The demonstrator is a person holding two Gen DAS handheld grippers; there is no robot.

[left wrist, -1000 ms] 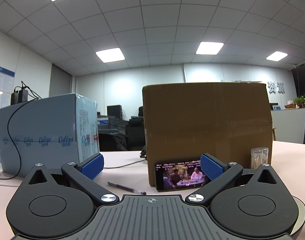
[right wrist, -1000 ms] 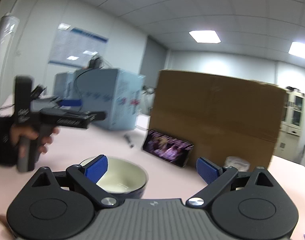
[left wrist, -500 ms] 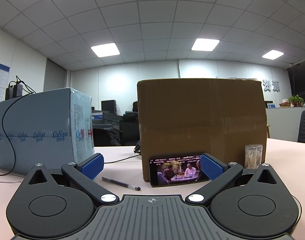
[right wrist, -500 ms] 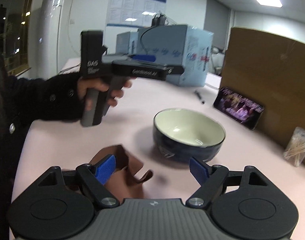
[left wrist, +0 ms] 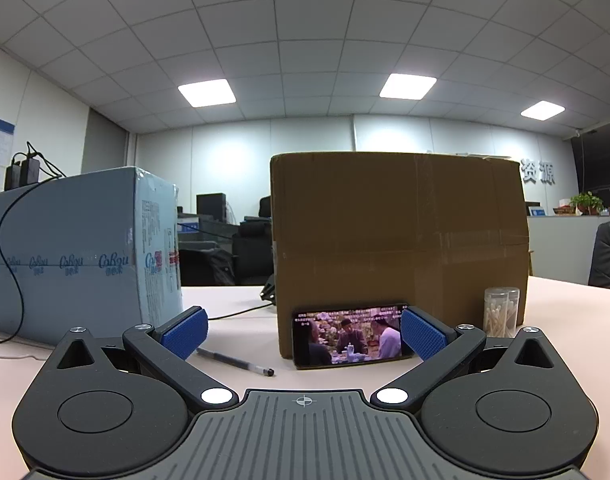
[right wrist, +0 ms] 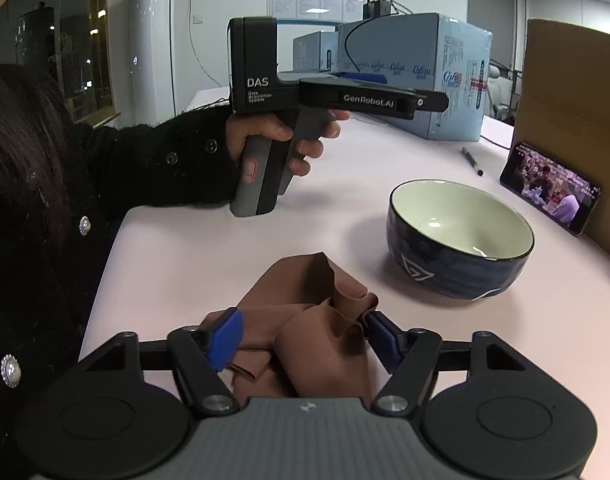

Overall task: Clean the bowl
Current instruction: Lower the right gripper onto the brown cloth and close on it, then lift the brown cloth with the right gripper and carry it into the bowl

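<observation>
One bowl [right wrist: 461, 240], one brown cloth [right wrist: 305, 320], one pen [right wrist: 471, 160], one phone [right wrist: 551, 188], one cardboard box [left wrist: 397, 232], two blue cartons [right wrist: 409, 68], one swab jar [left wrist: 501, 312], two grippers.

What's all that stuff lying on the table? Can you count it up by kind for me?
Boxes: 3 (cardboard, blue, second blue one behind)
Bowl: 1
Cloth: 1
Phone: 1
Pen: 1
Swab jar: 1
Total: 8

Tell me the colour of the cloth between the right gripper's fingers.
The cloth is brown, seen best in the right wrist view.
</observation>
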